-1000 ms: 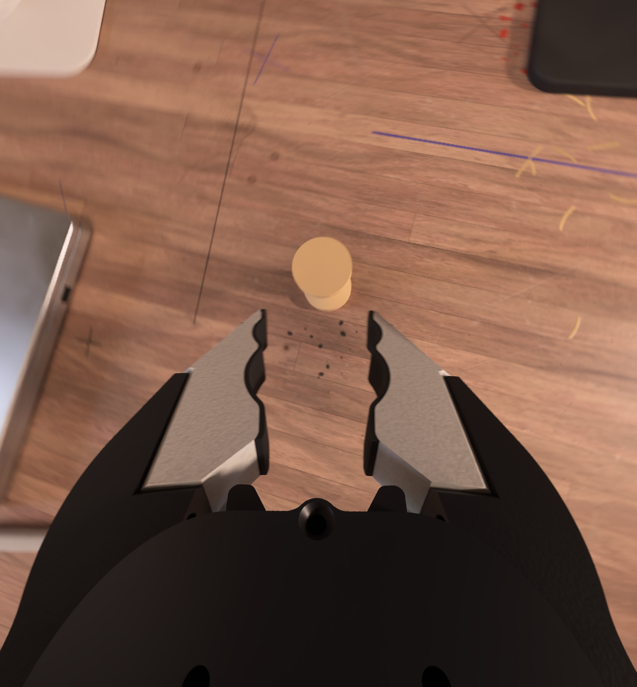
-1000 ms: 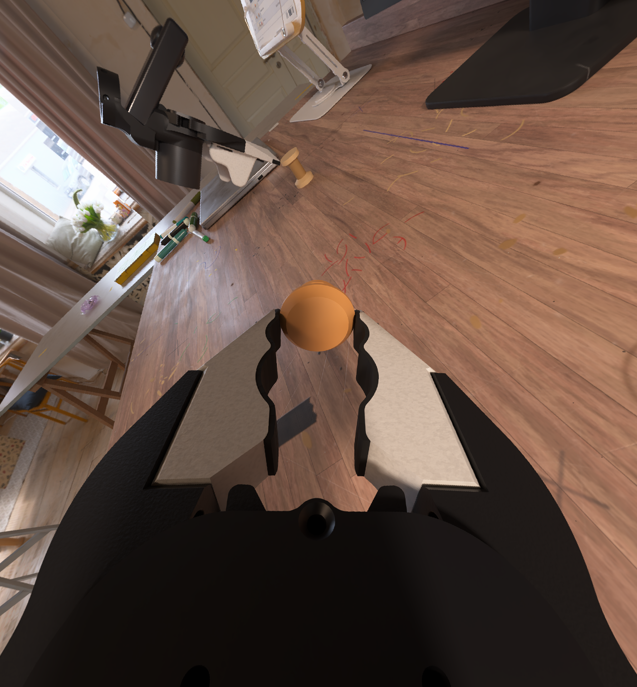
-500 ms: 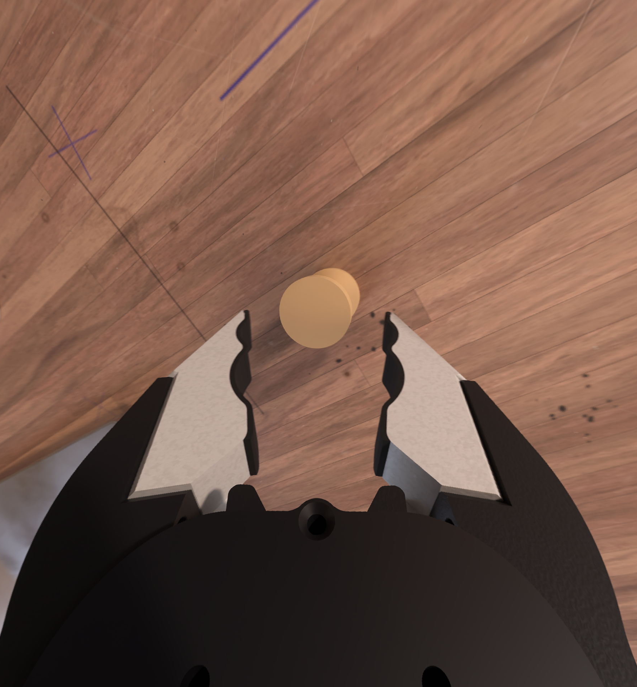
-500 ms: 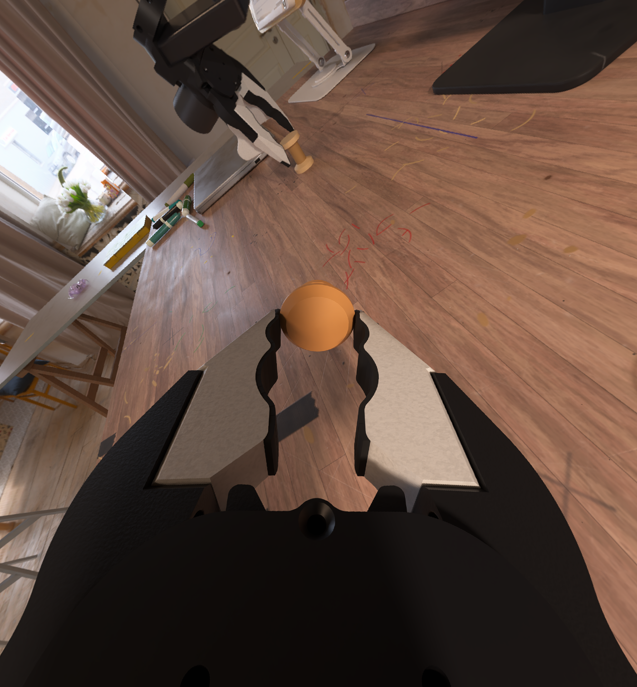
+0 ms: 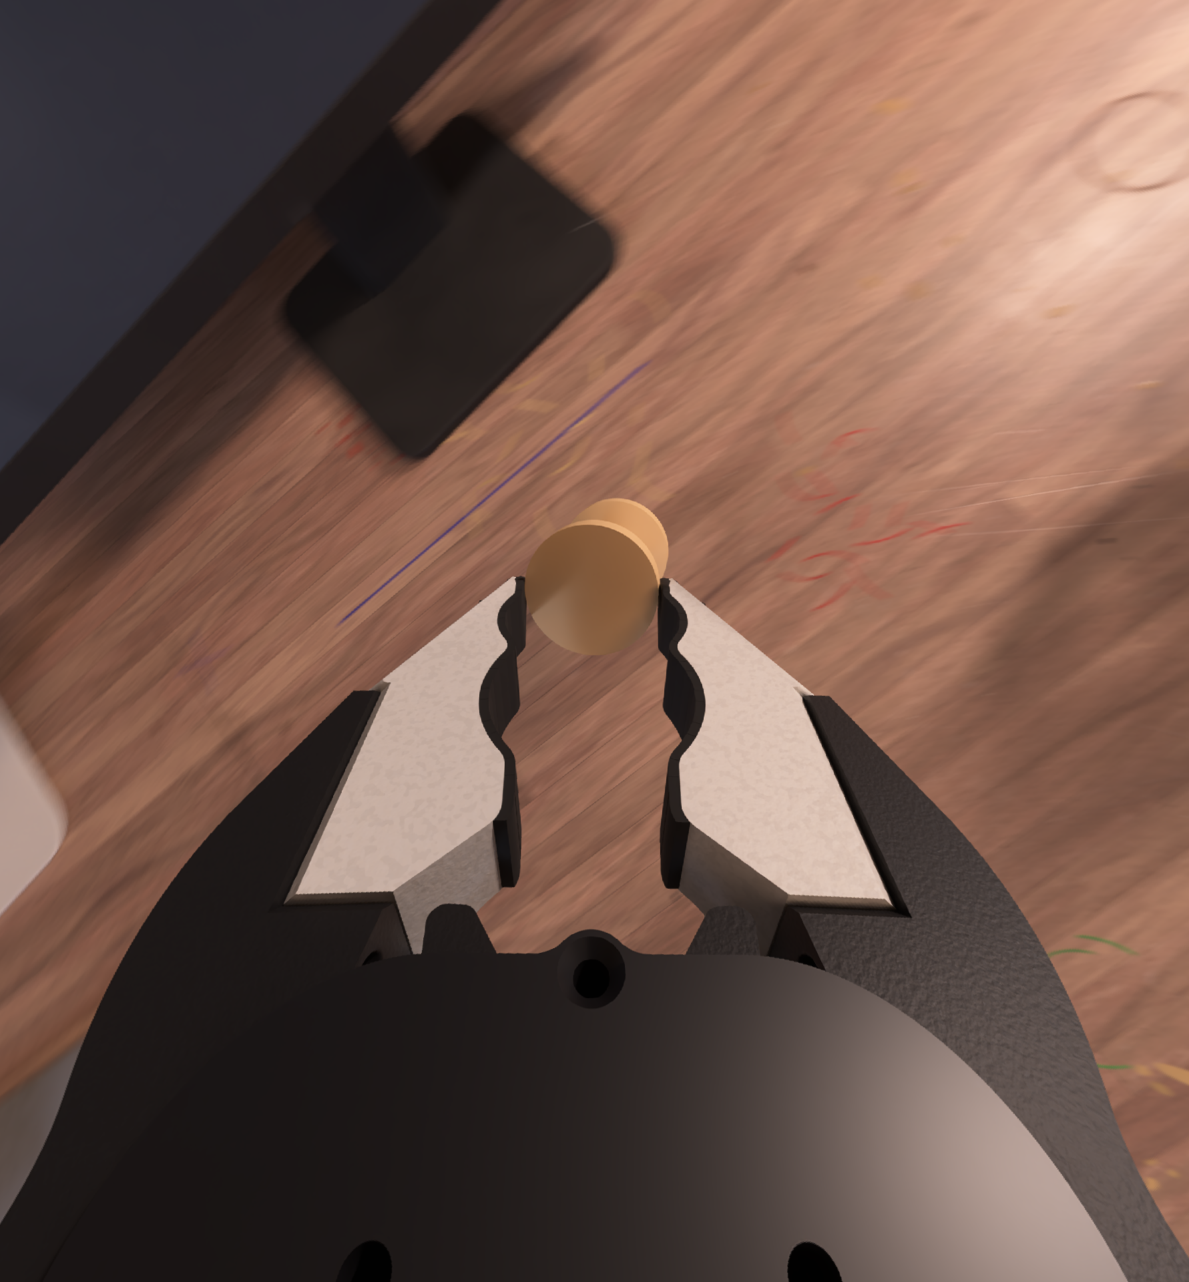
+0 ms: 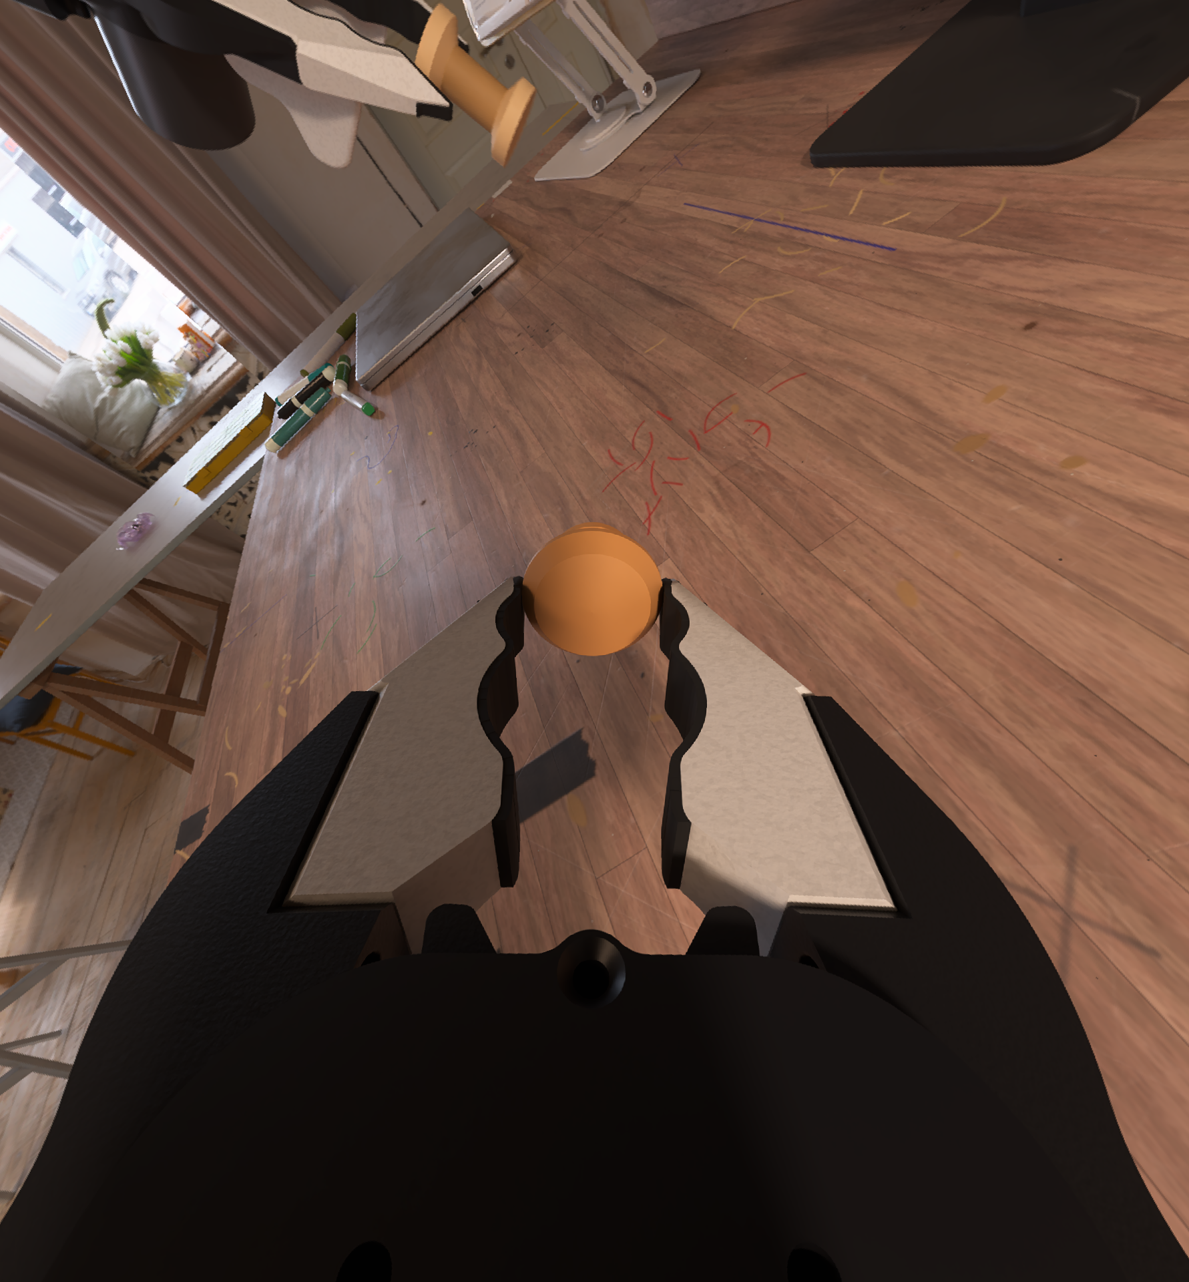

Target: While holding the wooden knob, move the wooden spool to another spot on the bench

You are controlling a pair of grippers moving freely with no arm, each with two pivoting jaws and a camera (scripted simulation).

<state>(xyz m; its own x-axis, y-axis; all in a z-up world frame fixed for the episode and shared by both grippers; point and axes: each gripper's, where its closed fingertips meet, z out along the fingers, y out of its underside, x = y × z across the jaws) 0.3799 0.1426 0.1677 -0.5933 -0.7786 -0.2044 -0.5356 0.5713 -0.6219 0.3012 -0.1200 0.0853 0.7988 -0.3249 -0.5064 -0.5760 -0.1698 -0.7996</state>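
Observation:
My left gripper is shut on the pale wooden spool, holding one flange between its fingertips high above the wooden bench. In the right wrist view the spool hangs in the air at the top, in the left gripper. My right gripper is shut on the round orange wooden knob and holds it above the bench.
A black stand base sits at the bench's far side. A white lamp base, a closed grey laptop and several markers lie near the left edge. Red scribbles mark the middle.
My left gripper has closed on the spool and lifted it well off the bench, swinging round. My right gripper has kept still with the knob.

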